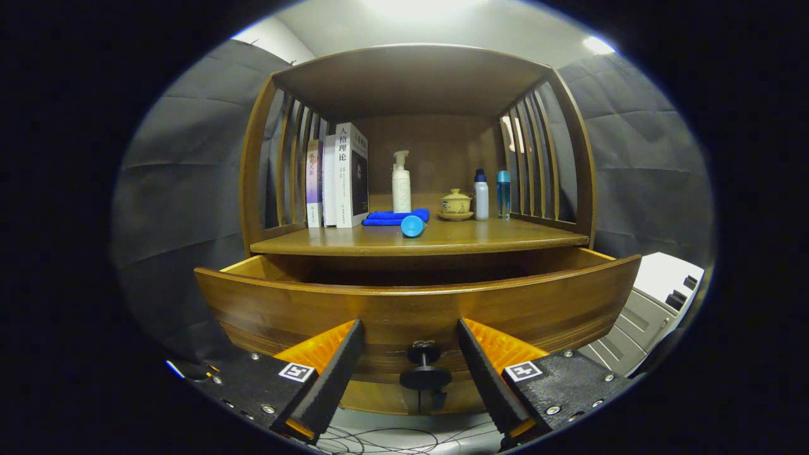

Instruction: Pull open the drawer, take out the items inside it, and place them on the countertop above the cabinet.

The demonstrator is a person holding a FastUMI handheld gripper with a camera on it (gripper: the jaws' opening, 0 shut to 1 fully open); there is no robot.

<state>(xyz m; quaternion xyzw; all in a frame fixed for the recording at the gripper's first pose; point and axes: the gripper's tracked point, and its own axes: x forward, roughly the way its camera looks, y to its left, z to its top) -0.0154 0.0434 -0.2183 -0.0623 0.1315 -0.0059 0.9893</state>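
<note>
Gripper view: drawer pulled out, fingers spread either side of its knob

The gripper (pixel 409 366) sits low in front of the brown wooden cabinet drawer (pixel 417 303), its two fingers (pixel 335 373) spread wide and holding nothing. The small dark round knob (pixel 425 373) hangs between them, touched by neither finger, so the pull looks finished and the grip let go. The drawer front stands well forward of the wooden bench top (pixel 417 243) above it, leaving a dark slot open between the two. Its inside is hidden behind the front panel, so what lies in it cannot be told.

On the bench, the upright books (pixel 338 180) lean against the left slats; a white pump bottle (pixel 401 183), a folded blue cloth (pixel 395 217) and a blue cylinder (pixel 413 225) lying on its side hold the middle; a yellow lidded cup on a saucer (pixel 456 205) and two small bottles (pixel 490 196) stand to the right.

Bare wood runs along the bench's front edge on both sides of the cylinder, likely the easiest landing room. To reach in, the fingers would have to rise over the drawer's top edge and stay under the bench lip; that gap looks shallow, a probable snag.
</note>
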